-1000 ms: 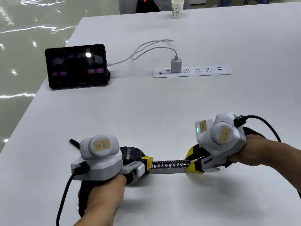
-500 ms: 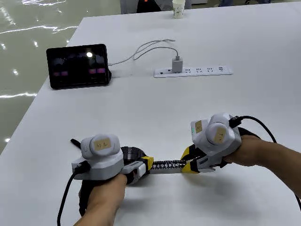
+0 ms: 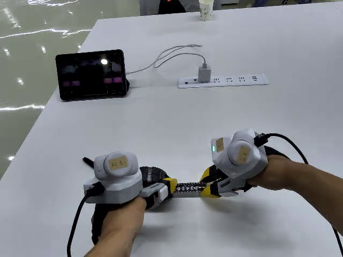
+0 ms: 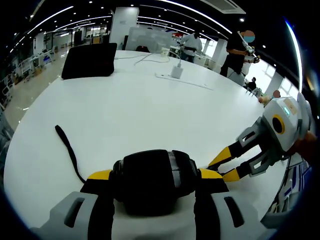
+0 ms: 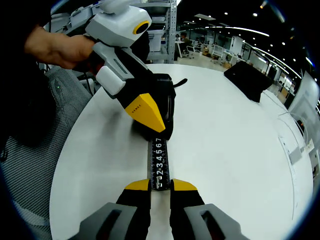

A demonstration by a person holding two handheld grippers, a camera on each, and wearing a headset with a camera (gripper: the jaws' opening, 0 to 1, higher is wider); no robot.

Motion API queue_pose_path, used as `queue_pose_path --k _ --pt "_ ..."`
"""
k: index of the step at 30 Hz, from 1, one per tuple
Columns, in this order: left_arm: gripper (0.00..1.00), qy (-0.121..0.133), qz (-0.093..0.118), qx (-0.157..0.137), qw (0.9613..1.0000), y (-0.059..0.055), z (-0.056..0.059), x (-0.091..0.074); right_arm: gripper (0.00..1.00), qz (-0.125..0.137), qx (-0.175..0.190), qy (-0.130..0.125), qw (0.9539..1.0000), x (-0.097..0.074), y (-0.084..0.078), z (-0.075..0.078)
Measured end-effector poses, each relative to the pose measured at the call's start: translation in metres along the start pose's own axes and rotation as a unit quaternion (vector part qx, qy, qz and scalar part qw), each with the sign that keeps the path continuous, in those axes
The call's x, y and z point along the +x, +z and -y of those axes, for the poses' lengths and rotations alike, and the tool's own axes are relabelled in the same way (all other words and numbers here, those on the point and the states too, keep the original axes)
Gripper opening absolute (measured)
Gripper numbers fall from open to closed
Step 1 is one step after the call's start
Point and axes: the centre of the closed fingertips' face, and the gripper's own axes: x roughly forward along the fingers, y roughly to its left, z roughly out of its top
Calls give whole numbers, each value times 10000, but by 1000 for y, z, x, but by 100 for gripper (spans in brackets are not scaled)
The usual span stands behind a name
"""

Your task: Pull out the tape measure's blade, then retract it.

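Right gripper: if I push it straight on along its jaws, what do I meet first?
Most likely the tape case, at the far end of the short blade that the right gripper grips. The left gripper clamps that case, with one yellow jaw close beside the line.

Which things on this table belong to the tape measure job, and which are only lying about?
For the job: tape measure, held in the left tongs; its blade, pinched by the right tongs.
Lying about: tablet, power strip, charger with its cable, paper cup.
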Motion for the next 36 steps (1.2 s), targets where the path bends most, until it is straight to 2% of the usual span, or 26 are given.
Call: queue_pose_path --k 27,36 --pt "60 -68 -35 -60 10000 0 0 0 10 338 -55 18 9994 29 37 -2" --pt "60 -82 -39 -70 9999 0 0 0 11 418 -117 16 9991 35 44 -1"
